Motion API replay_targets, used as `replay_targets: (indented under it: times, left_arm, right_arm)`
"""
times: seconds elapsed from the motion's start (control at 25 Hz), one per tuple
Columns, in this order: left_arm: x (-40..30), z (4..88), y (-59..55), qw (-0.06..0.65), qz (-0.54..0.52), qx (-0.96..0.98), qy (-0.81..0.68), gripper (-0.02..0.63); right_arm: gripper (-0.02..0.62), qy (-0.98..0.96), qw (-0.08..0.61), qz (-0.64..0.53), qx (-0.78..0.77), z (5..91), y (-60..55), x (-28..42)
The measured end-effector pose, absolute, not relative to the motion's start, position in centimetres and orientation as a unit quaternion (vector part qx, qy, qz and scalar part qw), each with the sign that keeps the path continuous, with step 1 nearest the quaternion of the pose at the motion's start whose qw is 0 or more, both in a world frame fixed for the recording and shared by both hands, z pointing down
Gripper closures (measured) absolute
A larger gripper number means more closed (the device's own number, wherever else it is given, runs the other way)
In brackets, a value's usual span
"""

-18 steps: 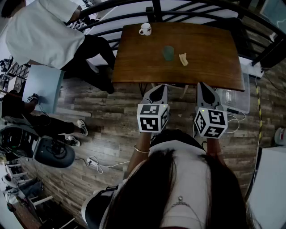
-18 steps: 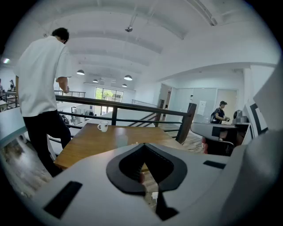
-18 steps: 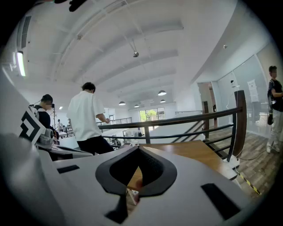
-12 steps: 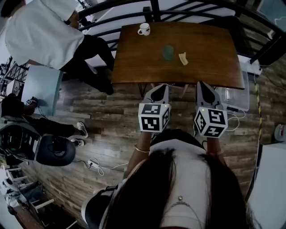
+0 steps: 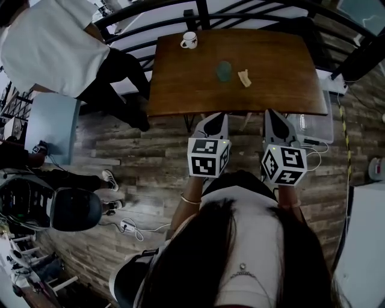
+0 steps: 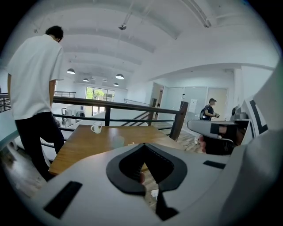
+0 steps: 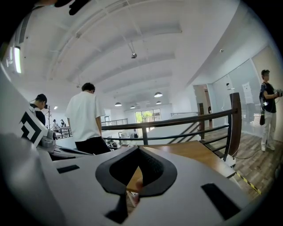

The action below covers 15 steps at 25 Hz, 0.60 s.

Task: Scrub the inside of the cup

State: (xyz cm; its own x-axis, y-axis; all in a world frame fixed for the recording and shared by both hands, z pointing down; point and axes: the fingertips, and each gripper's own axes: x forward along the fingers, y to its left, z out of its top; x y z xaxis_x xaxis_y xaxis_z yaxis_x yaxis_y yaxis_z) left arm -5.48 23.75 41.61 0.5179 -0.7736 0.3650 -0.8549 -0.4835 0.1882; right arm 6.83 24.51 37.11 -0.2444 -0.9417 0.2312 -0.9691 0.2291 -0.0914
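Observation:
A translucent green cup (image 5: 224, 70) stands upright near the middle of the wooden table (image 5: 283, 84), and shows faintly as the cup (image 6: 118, 141) in the left gripper view. Just to its right lies a small pale scrubber (image 5: 245, 78). A white mug (image 5: 189, 40) sits at the far left corner, also seen as the mug (image 6: 96, 128). My left gripper (image 5: 216, 117) and right gripper (image 5: 272, 114) are side by side just short of the table's near edge, well apart from the cup. Both are shut and hold nothing. The left gripper (image 6: 143, 146) and right gripper (image 7: 138, 150) point at the table.
A person in a white shirt (image 5: 54, 48) stands at the table's left side. A black railing (image 5: 198, 9) runs behind the table. A clear plastic box (image 5: 316, 129) and cables lie on the floor at right. An office chair (image 5: 72, 207) stands at left.
The view has drifted slightly, so the table sits a little further left and up. The person in white has shifted towards the upper left. Both grippers stay shut, side by side.

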Motion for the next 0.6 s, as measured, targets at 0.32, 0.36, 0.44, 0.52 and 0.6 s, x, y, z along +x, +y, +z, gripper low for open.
replay_targets:
  times: [0.32, 0.36, 0.44, 0.52, 0.6]
  left_arm:
    - [-4.8, 42.3, 22.8, 0.181, 0.118, 0.853, -0.475, 0.598]
    - [-4.6, 42.3, 22.7, 0.180, 0.118, 0.852, -0.477, 0.598]
    - [-4.4, 42.3, 22.3, 0.181, 0.117, 0.850, -0.480, 0.598]
    - [-4.4, 42.4, 21.6, 0.180, 0.117, 0.848, -0.485, 0.598]
    - [-4.5, 42.5, 20.7, 0.177, 0.118, 0.845, -0.490, 0.598]
  right_arm:
    - [0.560, -0.780, 0.072, 0.113, 0.611, 37.8, 23.3, 7.5]
    - [0.560, -0.781, 0.073, 0.110, 0.611, 37.8, 23.1, 7.7]
    - [0.560, -0.783, 0.078, 0.105, 0.608, 38.0, 22.6, 7.9]
    - [0.560, -0.786, 0.083, 0.102, 0.603, 38.2, 21.8, 8.0]
    - [0.560, -0.790, 0.088, 0.099, 0.599, 38.4, 20.8, 7.9]
